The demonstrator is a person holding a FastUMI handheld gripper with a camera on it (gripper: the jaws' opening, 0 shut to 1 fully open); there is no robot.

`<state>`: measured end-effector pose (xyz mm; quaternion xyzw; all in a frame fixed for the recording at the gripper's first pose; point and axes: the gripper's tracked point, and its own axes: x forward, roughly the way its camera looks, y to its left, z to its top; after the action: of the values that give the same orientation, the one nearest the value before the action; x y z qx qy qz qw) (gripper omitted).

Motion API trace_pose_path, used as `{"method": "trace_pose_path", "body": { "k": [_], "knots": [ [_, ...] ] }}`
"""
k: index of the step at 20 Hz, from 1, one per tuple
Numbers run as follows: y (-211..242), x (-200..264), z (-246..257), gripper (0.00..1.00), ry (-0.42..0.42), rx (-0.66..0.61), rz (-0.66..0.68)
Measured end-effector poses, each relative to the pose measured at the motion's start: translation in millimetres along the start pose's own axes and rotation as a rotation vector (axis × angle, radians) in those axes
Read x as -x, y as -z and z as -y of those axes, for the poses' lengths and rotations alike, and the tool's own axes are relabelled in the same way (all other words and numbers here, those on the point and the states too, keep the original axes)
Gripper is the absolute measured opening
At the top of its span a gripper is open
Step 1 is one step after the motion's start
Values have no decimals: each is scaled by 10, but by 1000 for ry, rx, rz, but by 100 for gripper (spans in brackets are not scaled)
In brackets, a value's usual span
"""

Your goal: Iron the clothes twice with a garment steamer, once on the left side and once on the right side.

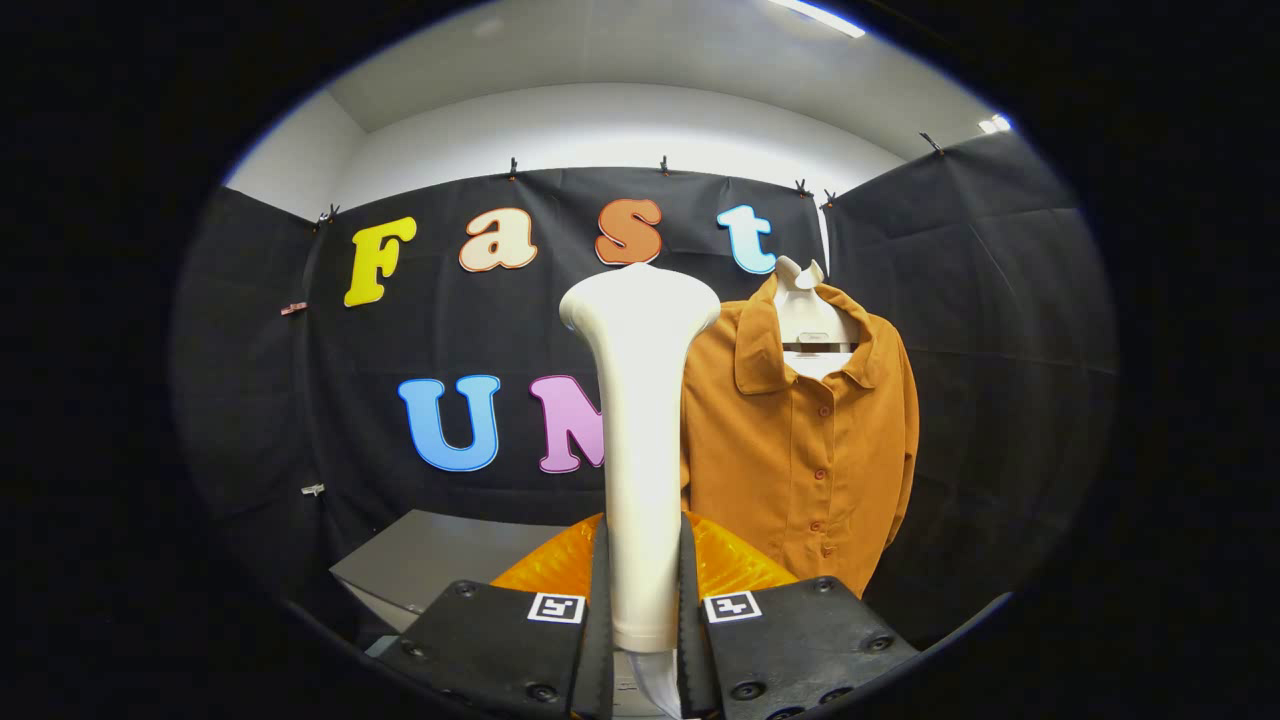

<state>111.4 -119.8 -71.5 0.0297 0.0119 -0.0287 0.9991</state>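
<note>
While the tongs (644,600) clamped the steamer (640,400) upright, the shirt (800,440) hung just beside it — behind.

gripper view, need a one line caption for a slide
Gripper jaws shut on the white garment steamer handle, held upright, with the orange shirt hanging beyond it, slightly to the right.

Place: a recording booth set up indoors, not a lived-in home.
Walls: black cloth (980,300) hung as the booth's sides and back, held along its top edge by small clips (513,166).
Beyond the cloth: plain white room wall (620,130) and ceiling with a strip light (815,15).
Furnishing: a grey table (440,560) against the cloth.
Staged prop: an orange shirt (800,450) on a white hanger form (808,310).
</note>
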Motion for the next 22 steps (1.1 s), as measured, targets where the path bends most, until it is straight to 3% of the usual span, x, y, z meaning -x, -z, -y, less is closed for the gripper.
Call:
{"method": "trace_pose_path", "body": {
  "k": [22],
  "knots": [
    [3, -22, -29, 29, 3, 12, 31]
  ]
}}
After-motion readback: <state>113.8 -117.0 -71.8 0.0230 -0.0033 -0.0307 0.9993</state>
